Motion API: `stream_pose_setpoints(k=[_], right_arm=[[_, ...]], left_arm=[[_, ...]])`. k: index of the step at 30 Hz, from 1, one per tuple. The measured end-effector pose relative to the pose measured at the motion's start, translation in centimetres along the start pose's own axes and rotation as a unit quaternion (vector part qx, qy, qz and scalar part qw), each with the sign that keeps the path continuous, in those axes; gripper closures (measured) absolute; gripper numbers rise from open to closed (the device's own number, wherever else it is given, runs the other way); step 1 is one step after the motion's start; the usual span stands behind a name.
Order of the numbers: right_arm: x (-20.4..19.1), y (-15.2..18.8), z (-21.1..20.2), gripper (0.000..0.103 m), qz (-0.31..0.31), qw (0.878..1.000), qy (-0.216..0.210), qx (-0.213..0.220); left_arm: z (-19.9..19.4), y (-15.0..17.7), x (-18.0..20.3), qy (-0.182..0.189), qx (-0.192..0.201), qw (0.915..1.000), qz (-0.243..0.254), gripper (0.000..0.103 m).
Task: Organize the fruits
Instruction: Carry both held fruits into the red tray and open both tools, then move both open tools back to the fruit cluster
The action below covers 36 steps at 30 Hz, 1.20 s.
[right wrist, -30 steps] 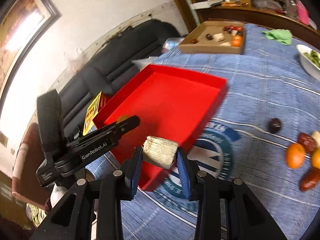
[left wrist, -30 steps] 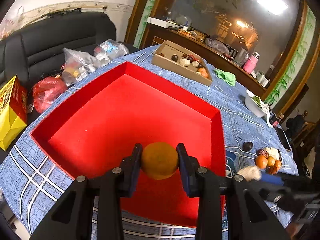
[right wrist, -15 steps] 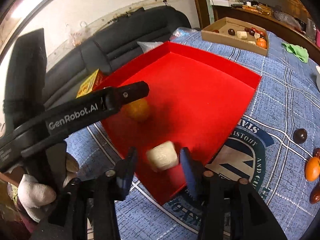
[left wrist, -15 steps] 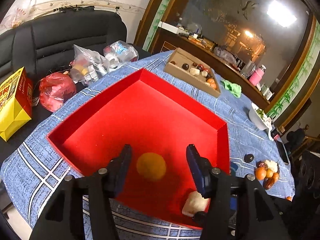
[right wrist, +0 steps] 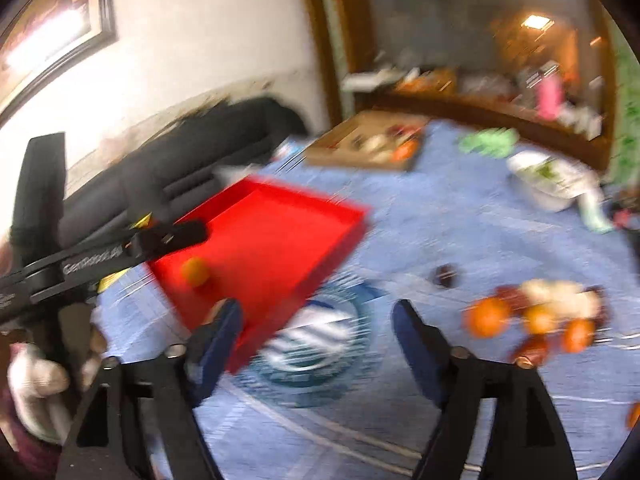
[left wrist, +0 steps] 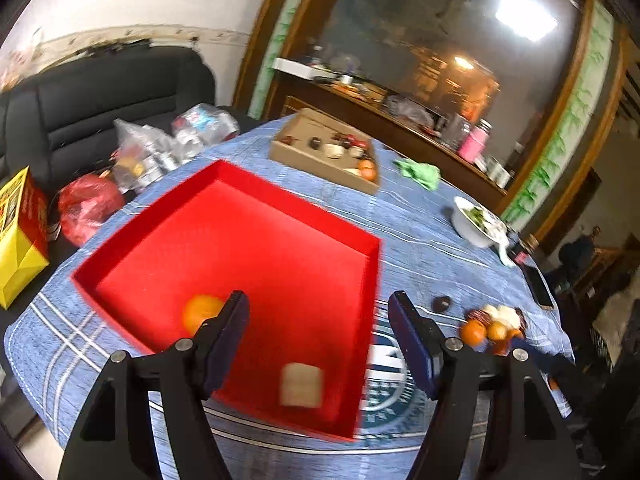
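A red tray [left wrist: 280, 240] lies on the blue checked tablecloth. In it rest an orange [left wrist: 202, 314] near the left wall and a pale cut chunk [left wrist: 301, 384] by the near wall. My left gripper [left wrist: 316, 304] hovers above the tray's near side, its jaws opening, nothing between them. The right wrist view is blurred. My right gripper [right wrist: 314, 312] hangs over the cloth by the tray's [right wrist: 272, 232] near right corner, jaws opening wide and empty. The orange [right wrist: 195, 271] shows there, under the left gripper's fingers [right wrist: 160, 240]. A loose fruit pile [right wrist: 536, 316] lies to the right.
A dark round fruit [left wrist: 442, 303] and the fruit pile [left wrist: 494, 324] lie right of the tray. Behind it are a cardboard box [left wrist: 320, 152] of fruit, a green cloth [left wrist: 418, 172], a white bowl [left wrist: 476, 220] and a phone [left wrist: 538, 288]. Bags sit on a black sofa [left wrist: 100, 100].
The left gripper let go of the orange and the right let go of the pale chunk; both now lie in the tray. Both grippers opened and drew back, the right swinging rightward.
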State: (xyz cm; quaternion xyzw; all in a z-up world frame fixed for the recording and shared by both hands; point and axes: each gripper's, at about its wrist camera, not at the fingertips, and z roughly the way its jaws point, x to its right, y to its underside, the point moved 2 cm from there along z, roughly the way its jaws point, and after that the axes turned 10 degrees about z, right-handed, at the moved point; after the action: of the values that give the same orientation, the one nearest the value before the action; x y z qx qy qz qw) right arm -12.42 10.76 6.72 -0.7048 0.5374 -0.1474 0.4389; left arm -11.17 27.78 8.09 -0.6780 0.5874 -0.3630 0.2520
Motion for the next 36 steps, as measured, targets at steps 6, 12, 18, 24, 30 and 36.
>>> stream_pose_setpoints(k=[6,12,18,24,30,36], right_arm=[[7.3,0.2,-4.3,0.0,0.034,0.995,0.09,0.042],[18.3,1.8,-7.7,0.008,0.143,0.98,0.139,0.01],[24.7,1.9,-9.3,0.02,0.199,0.964,0.176,-0.001],[29.0,3.0,-12.1,0.021,0.237,0.95,0.204,0.007],[30.9,4.7,-11.9,0.028,0.245,0.95,0.193,-0.027],[31.4,5.7,-9.8,0.048,0.243,0.947,0.2,-0.061]], left_arm=[[0.1,-0.1,4.6,0.027,-0.01,0.9988,0.04,0.031],[0.6,0.3,8.3,0.048,-0.019,0.9961,0.072,0.031],[2.4,2.0,12.1,0.082,-0.052,0.9894,0.108,0.031],[2.8,3.0,14.6,0.107,-0.053,0.9807,0.154,0.031],[5.0,3.6,16.5,0.138,-0.076,0.9745,0.16,0.031],[6.7,3.7,20.2,0.163,-0.087,0.9587,0.216,0.052]])
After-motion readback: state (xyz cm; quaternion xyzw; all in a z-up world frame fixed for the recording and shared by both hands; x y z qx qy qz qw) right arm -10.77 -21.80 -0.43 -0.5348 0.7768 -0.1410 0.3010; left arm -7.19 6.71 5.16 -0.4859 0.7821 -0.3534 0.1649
